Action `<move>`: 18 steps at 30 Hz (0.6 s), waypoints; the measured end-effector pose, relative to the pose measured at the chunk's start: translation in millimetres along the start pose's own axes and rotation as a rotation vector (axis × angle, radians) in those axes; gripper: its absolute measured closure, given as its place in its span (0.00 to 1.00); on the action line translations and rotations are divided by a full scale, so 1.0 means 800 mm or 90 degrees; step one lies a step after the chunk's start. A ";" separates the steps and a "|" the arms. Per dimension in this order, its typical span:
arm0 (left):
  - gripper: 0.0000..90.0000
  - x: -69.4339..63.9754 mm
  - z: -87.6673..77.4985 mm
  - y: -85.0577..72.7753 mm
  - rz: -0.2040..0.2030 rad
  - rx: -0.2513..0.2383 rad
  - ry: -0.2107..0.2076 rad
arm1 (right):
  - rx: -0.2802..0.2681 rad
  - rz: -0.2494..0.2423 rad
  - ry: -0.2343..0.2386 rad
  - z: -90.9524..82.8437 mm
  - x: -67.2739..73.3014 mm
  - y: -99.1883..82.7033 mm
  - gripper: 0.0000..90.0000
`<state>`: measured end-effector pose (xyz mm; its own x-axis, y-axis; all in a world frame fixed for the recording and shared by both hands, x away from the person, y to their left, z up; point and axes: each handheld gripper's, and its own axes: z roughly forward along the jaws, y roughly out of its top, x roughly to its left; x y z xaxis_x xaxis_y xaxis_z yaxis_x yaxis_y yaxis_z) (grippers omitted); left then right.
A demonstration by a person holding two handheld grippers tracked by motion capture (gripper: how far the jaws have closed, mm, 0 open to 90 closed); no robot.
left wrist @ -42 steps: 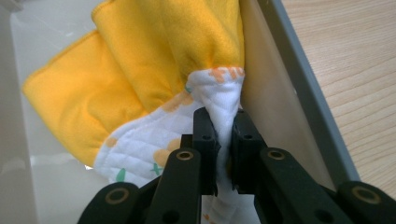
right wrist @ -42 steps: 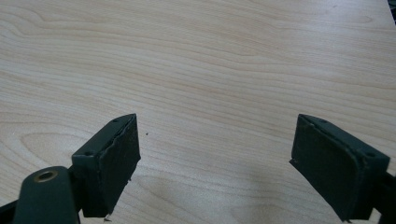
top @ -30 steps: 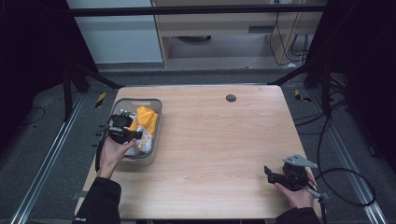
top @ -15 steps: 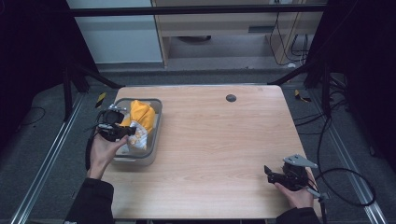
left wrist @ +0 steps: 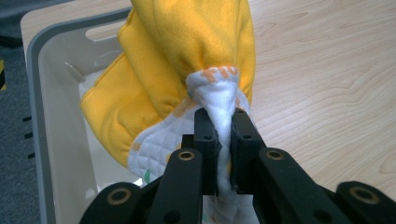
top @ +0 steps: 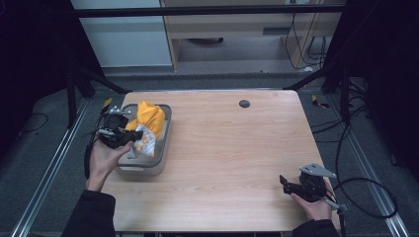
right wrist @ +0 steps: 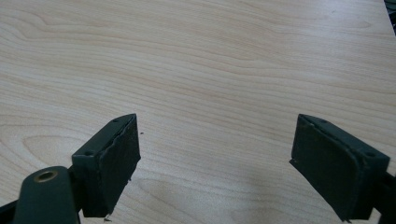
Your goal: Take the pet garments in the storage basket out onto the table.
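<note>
Over the grey bin (top: 159, 160) at the left side of the wooden table (top: 232, 158), the left gripper (top: 127, 134) is clenched on a bunched cloth (top: 148, 118). Seen from the high view, the cloth stands up out of the bin as a bright yellow-orange mound, with a paler patch hanging just beside the gripper's tip. The left gripper view gives the detail: the cloth (left wrist: 187, 60) has a soft, fleecy yellow outer face that folds in long rounded pleats, and a white quilted inner face stitched in a diamond pattern, with small orange marks printed on it and a hint of green near the lower edge. A pinch of that white quilted layer is squeezed between the two black jaws of the left gripper (left wrist: 224, 140), which stand nearly closed with only the fabric between them. Above the pinch the cloth gathers to a tight neck and then spreads upward and to the left, its yellow side draped over the bin's pale inner wall (left wrist: 56, 116). Part of the cloth hangs past the bin's rim, with the table's wood grain behind it.

Near the table's front right corner, the right gripper (top: 285, 182) is held low in the person's right hand (top: 314, 207), well apart from the bin. In the right gripper view its jaws stand wide apart and released (right wrist: 215, 158), with bare wood between them. A small dark round spot (top: 244, 103) sits on the table near its far edge.
</note>
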<state>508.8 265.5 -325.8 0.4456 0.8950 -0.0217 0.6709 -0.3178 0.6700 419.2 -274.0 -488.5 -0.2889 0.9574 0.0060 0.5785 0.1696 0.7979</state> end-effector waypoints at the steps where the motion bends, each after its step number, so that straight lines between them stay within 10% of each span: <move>1: 0.93 -0.001 -0.002 0.001 0.002 -0.001 -0.004 | 0.000 -0.001 0.000 0.000 0.000 0.000 0.17; 18: 0.93 -0.034 -0.020 0.013 0.052 -0.016 -0.041 | -0.004 -0.002 -0.001 -0.001 -0.001 0.000 0.17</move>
<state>494.0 243.3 -306.3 0.5365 0.8438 -0.0134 0.6162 -0.3809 0.6894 419.1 -274.8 -487.8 -0.2896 0.9571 0.0028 0.5722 0.1708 0.8021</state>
